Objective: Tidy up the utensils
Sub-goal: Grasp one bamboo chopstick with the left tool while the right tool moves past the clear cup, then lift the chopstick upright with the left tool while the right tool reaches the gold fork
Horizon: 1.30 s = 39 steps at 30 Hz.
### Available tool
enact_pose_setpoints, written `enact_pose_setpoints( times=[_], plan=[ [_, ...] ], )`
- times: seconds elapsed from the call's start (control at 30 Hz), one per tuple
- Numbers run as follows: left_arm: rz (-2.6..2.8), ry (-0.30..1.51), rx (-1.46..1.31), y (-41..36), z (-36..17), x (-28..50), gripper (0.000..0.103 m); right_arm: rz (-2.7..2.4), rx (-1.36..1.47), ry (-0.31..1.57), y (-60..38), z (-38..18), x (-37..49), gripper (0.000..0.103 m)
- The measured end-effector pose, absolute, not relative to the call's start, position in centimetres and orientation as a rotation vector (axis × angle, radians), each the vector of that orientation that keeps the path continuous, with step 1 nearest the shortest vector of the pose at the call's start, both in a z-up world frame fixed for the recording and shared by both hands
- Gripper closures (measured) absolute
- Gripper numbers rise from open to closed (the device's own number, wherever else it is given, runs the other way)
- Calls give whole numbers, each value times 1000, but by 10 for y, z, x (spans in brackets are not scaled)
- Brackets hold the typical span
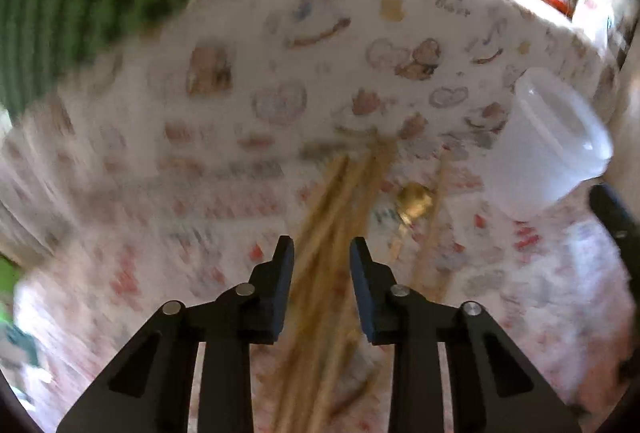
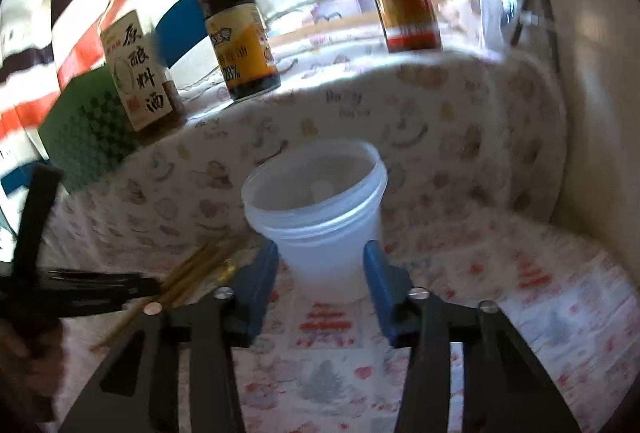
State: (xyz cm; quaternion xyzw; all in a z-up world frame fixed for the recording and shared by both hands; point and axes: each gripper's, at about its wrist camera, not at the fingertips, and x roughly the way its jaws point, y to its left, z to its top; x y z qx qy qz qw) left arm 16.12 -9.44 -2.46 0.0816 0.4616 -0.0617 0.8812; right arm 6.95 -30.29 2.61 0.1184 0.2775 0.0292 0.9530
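Left wrist view: our left gripper (image 1: 322,253) points down at a bundle of chopsticks (image 1: 340,201) lying on the patterned cloth (image 1: 200,173). Fingers narrow, black pads either side of the bundle; blur keeps us from telling whether they are above the sticks or at their level, and no pad is seen pressing. Beyond the fingertips and a little right lies a gold spoon (image 1: 414,201), touching or just beside the sticks. Further right, the cup (image 1: 556,153), translucent white.

We judge the sticks light, stiff and smooth, likely to roll and fan apart. Best taken across the whole bundle near mid-length, so none tips out.

Right wrist view: our right gripper (image 2: 322,253) has blue pads part-way in, flanking the cup's lower wall. Left pad looks to meet the wall; right pad seems just clear. We cannot call it a grip. Cup upright, nothing inside that we can see. Thin plastic, light, will flex and tip easily: hold low, squeeze gently. Chopsticks lie left of the left finger, beside the other gripper. Bottles (image 2: 240,25) stand well beyond the fingertips.
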Motion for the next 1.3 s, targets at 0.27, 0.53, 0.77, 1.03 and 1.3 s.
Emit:
enact_pose_setpoints(
  times=[0.27, 0.53, 0.77, 1.03, 1.3],
  plan=[
    [-129, 1008, -49, -69, -34, 197, 75, 49, 269, 581, -310, 23, 70, 68],
    [-158, 1007, -4, -81, -49, 206, 78, 45, 248, 589, -308, 23, 76, 70],
    [-114, 1038, -51, -67, -47, 219, 77, 55, 202, 582, -298, 23, 73, 70],
    [-143, 1030, -126, -39, -37, 219, 94, 69, 230, 600, -301, 21, 75, 73],
    [-200, 764, -113, -19, 51, 152, 94, 105, 221, 615, -295, 21, 74, 84]
  ],
)
